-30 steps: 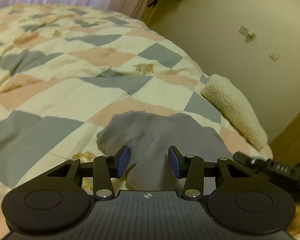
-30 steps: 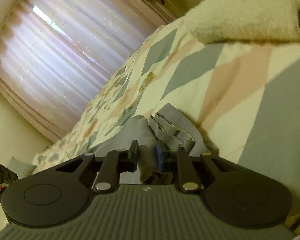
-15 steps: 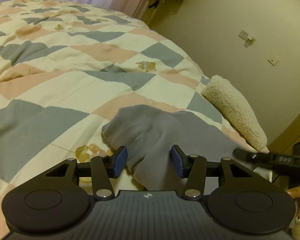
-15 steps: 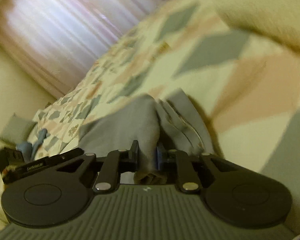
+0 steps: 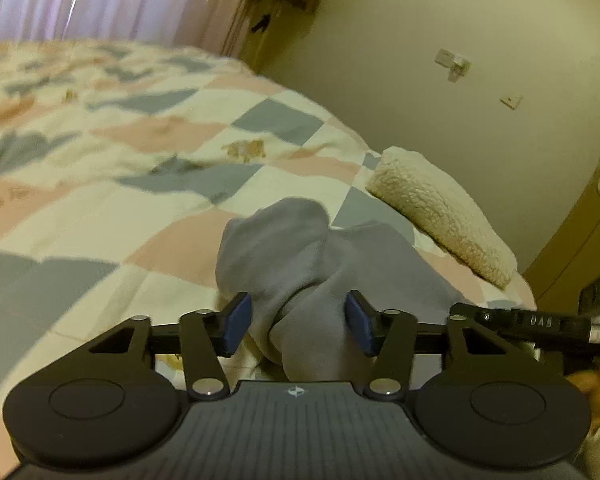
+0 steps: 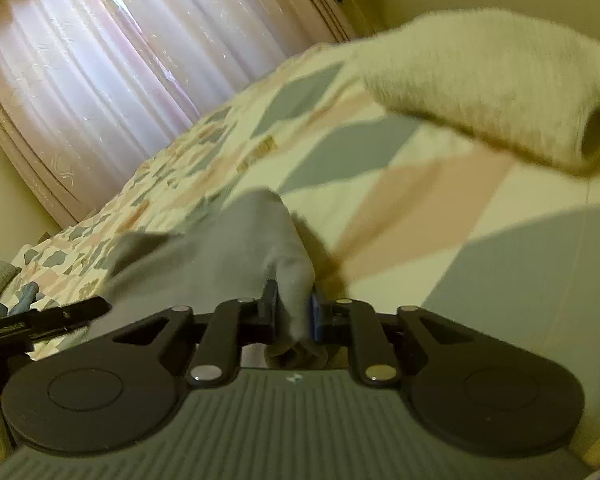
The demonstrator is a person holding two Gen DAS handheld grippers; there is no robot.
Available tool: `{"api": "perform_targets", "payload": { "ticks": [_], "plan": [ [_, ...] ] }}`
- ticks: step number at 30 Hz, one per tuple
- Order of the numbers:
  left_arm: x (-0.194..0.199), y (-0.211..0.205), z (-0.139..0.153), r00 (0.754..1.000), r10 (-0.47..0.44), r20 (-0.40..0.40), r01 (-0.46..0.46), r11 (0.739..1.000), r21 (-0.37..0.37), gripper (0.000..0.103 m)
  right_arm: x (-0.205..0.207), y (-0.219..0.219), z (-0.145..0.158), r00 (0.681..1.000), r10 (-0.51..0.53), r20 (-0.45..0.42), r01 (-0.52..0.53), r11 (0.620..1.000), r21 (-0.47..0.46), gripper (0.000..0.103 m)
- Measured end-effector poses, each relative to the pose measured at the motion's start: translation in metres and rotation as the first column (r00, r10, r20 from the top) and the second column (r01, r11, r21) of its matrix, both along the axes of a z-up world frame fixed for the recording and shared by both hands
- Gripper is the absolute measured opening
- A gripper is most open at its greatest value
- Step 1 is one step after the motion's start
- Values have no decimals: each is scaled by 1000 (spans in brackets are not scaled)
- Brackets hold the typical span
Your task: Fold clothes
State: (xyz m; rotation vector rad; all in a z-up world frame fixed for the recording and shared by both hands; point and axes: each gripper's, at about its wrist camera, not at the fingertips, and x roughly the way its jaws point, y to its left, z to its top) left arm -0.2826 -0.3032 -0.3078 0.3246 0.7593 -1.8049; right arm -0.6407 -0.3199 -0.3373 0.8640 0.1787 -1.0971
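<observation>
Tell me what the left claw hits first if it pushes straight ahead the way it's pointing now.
Probably the grey garment: a fold of it already sits between the left claw's jaws. Beyond lies the patchwork quilt.

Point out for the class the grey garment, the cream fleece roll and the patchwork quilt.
grey garment (image 5: 320, 256): left wrist view, on its bunched middle.
cream fleece roll (image 5: 440, 208): left wrist view, on its fluffy top face.
patchwork quilt (image 5: 172, 136): left wrist view, on a bare pink patch.
</observation>
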Motion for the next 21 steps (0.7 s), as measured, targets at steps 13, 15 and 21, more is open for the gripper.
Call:
{"api": "perform_targets", "payload": {
  "ticks": [13,15,21],
  "plan": [
    [64,-23,-8,962,66,-265,-38,993,108,55,37,16,20,986,-42,-160,23,992,-123,39],
    [74,-38,-24,935,84,-344,-19,982,188,54,32,19,10,984,-96,-151,80,991,-106,39],
    [86,-59,-54,830,115,-545,33,966,255,54,101,83,49,936,38,-350,-156,936,-315,59]
  ]
}}
